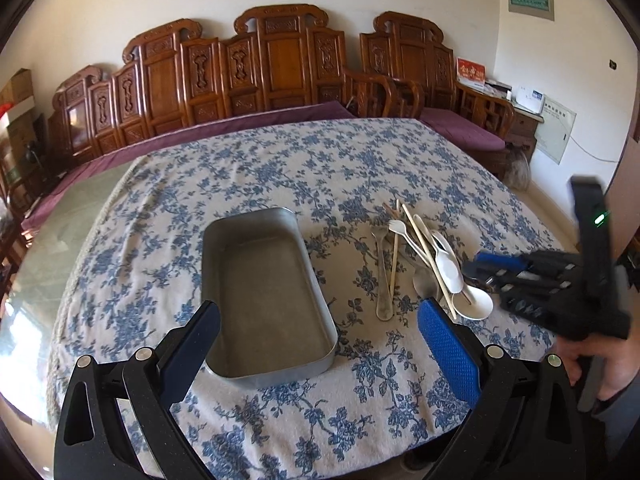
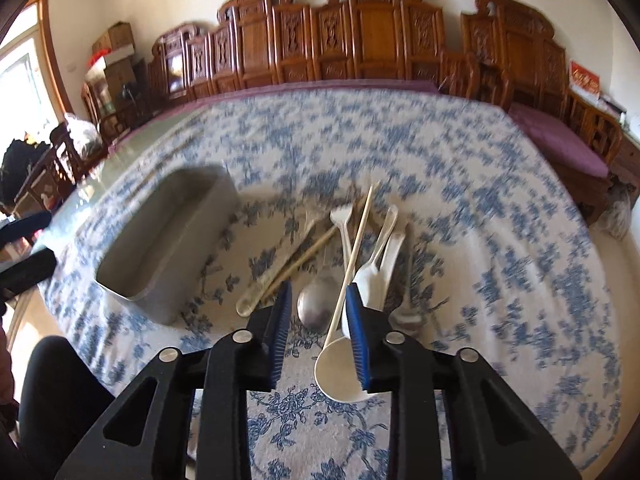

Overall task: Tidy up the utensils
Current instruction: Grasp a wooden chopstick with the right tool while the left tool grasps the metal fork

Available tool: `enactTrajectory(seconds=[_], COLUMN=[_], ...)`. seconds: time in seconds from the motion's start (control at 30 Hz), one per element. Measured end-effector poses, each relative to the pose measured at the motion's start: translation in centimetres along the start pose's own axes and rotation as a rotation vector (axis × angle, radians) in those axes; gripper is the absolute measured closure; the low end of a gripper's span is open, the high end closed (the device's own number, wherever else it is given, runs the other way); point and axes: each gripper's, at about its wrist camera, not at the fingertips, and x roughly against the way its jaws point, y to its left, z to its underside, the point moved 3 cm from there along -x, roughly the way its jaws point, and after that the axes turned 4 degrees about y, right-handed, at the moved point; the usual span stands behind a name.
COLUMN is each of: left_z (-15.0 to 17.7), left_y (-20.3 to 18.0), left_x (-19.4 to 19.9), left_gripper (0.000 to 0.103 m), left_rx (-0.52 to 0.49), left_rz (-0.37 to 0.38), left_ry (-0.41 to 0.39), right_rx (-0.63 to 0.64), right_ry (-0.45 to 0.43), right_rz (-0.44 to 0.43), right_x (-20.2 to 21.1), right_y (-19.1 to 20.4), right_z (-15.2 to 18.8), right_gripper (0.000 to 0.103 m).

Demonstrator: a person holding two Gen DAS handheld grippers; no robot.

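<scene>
The right hand-held gripper [image 2: 318,308] is partly closed but not pinching anything yet, hanging right over the utensil pile [image 2: 352,264]; a chopstick [image 2: 352,264] runs lengthwise away between its fingers. The left hand-held gripper [image 1: 318,334] is wide open over the near end of the empty metal tray [image 1: 264,300], so the right one's way closer.

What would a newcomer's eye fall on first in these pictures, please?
Probably the blue-flowered tablecloth covering the table, with the empty metal tray lying on it. Right of the tray sits a jumbled pile of utensils, spoons and chopsticks crossing one another. The right gripper hangs over that pile, jaws partly open.
</scene>
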Motion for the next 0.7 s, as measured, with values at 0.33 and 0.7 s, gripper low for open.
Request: enactTrajectory(seconds=[0.33,0.7], left_z=[-0.8,-1.3], left_y=[-0.5,-2.3], left_x=[-3.7,-6.7], left_gripper=[0.022,0.022], left_rx=[0.0,-0.028], left_rz=[0.035,0.043], left_ry=[0.046,0.08], right_rx=[-0.023,-0.084], right_ry=[0.096,0.006], right_rz=[0.024,0.009], right_x=[-4.8,-2.4], right_y=[-0.7,-2.9], right_z=[1.3,0.8], right_gripper=[0.083,0.097])
